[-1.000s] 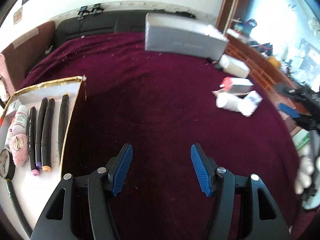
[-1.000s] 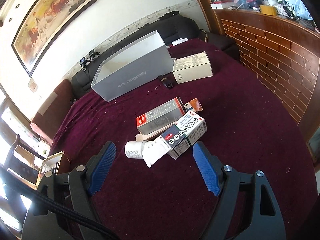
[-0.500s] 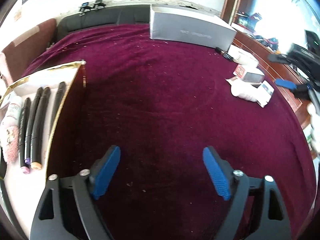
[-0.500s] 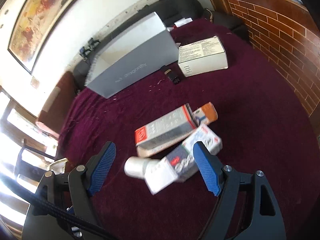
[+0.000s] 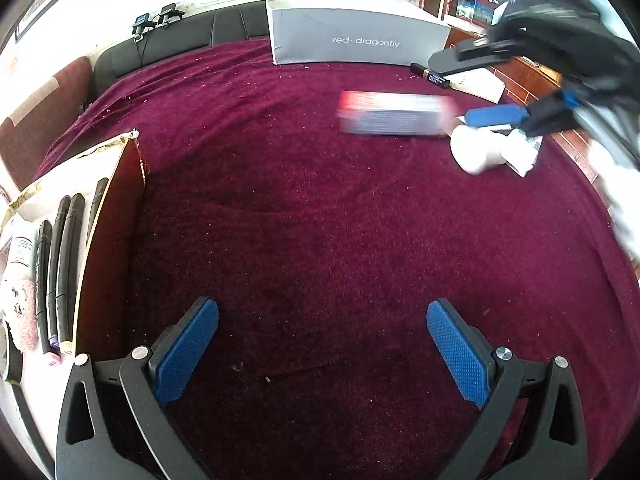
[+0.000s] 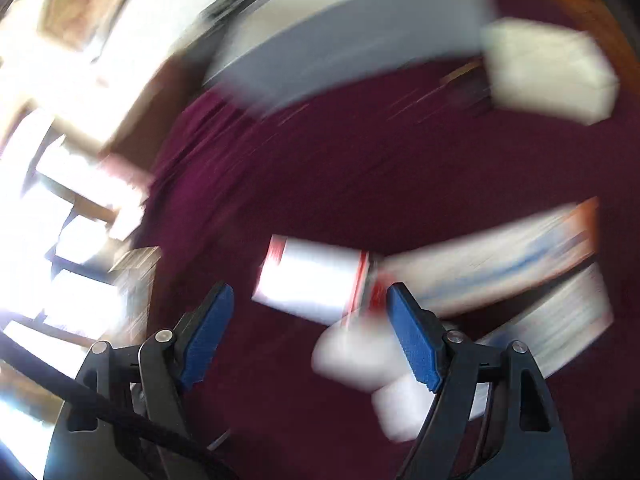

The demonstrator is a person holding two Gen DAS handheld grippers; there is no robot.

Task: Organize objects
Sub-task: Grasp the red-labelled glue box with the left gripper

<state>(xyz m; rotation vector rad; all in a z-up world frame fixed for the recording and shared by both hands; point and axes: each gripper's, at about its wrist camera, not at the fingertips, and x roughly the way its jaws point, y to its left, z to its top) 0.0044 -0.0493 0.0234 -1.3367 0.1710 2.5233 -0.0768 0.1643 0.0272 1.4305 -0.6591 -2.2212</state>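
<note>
Change: since half a second ago the right hand-held gripper [image 6: 310,330] has dropped close onto the cluster of packets, and its view is now motion-blurred; the left hand-held gripper [image 5: 322,354] has spread its fingers wider.
Left hand-held gripper: open wide, nothing between its blue pads, over bare maroon surface [image 5: 320,220] at the near edge.
Right hand-held gripper: open, empty; seen from the left wrist it reaches in at the far right edge.
White bottle [image 6: 352,354]: lying on its side just beside the right finger's inner face, partly behind it.
Red-and-white box [image 6: 316,278]: just beyond the fingertips, between them, long axis running left to right.
Around: two more blurred cartons to the right of it.
Tray [image 5: 114,240]: at the left edge, markers [image 5: 66,268] lying lengthwise inside.
Grey box [image 5: 356,36]: standing at the far edge.
</note>
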